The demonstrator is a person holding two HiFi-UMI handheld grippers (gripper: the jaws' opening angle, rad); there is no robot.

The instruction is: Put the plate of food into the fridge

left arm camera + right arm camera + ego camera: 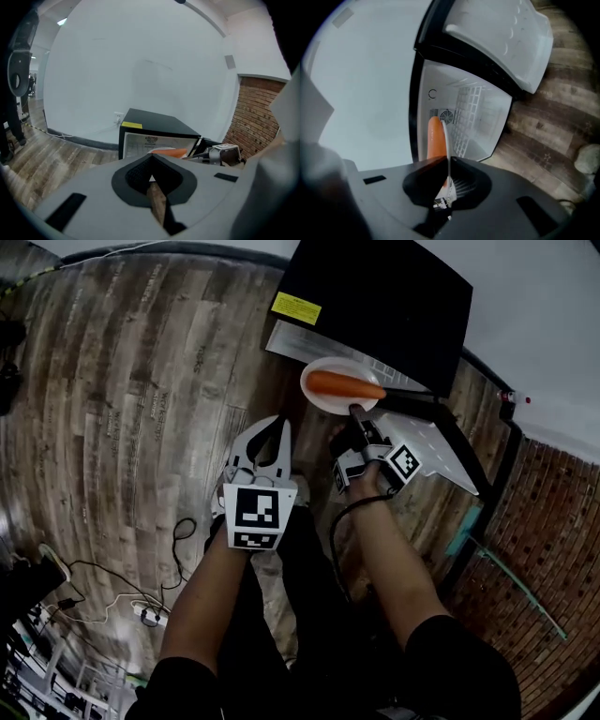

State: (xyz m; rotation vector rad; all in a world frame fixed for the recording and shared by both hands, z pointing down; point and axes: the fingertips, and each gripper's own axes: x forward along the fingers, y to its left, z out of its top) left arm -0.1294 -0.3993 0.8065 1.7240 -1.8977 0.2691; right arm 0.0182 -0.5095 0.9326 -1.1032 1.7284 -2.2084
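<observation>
Head view: right gripper [356, 414] has its jaws clamped on the near rim of the plate [325, 401], holding it up at the open front of the fridge [375, 296]. A long orange piece of food [345, 385] lies across the plate. Can't tell whether the plate's far edge is past the fridge opening. The fridge is black and sits on the wood floor [122, 409]; its door [441, 451] is swung wide open on the person's right, white liner showing.

Right gripper view: plate [446, 136] is edge-on and pinched between the jaws of the right gripper [446, 161], with the orange food [435, 138] on its left face. Straight ahead is the white fridge interior, with a wire shelf [469, 115] and a round fan vent [447, 115]. The door [501, 37] is at top right.

Left gripper [151, 160]: jaws closed tip to tip with nothing between them. In the head view it [277, 425] hangs beside the right one, lower and left of the plate, touching nothing.

Left gripper view also shows the fridge [154, 126] against the white wall, with the plate [161, 151] in front of its open compartment.

Cables [141, 610] lie on the floor at lower left.
</observation>
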